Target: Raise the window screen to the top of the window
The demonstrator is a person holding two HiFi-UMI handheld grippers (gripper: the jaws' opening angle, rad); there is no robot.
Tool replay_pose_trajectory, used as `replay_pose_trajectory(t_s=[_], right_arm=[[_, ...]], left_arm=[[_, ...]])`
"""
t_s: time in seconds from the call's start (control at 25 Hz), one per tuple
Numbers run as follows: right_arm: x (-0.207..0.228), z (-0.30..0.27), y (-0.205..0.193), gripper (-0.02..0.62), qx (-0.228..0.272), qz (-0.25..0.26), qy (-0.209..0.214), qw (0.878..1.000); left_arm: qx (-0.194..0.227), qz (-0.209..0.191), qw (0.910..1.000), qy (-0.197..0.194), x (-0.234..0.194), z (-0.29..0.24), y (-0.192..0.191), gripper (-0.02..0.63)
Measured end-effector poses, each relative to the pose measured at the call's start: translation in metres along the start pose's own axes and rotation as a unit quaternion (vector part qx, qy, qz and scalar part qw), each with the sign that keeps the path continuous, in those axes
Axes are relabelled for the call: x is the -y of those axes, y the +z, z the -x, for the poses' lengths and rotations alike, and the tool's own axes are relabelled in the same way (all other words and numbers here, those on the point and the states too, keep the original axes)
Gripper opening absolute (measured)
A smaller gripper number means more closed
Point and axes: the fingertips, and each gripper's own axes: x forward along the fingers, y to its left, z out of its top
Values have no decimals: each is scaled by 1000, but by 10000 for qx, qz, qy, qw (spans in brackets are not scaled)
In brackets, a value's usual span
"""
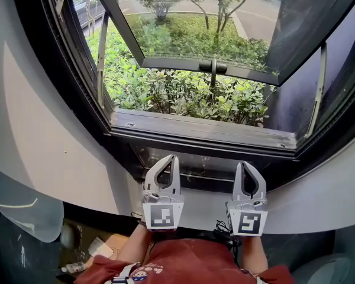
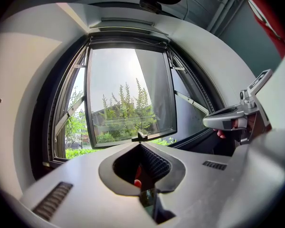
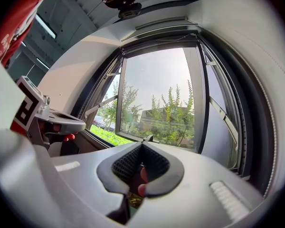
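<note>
Nearest the viewer, a person in a red top holds two grippers side by side, pointing at an open window (image 1: 213, 67). On the left, the left gripper (image 1: 169, 158) has its jaws clenched on nothing. Beside it, the right gripper (image 1: 244, 165) is also closed and empty. Both hover just short of a dark bottom rail (image 1: 195, 165) under the sill (image 1: 201, 132). The window screen probably sits retracted there, though its mesh cannot be made out. It is likely light, flimsy mesh on a stiff bar, so grip the bar evenly, never the mesh.
</note>
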Motion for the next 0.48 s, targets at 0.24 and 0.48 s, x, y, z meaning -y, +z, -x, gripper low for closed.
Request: replay_pose_trajectory(t_s=[0.24, 0.48], right_arm=[[0, 0, -1, 11, 2, -19, -19, 10000], [-2, 0, -1, 11, -20, -13, -12, 10000]], left_arm=[[26, -163, 9999, -24, -1, 0, 2, 6], [38, 34, 10000, 1, -2, 1, 1, 6]])
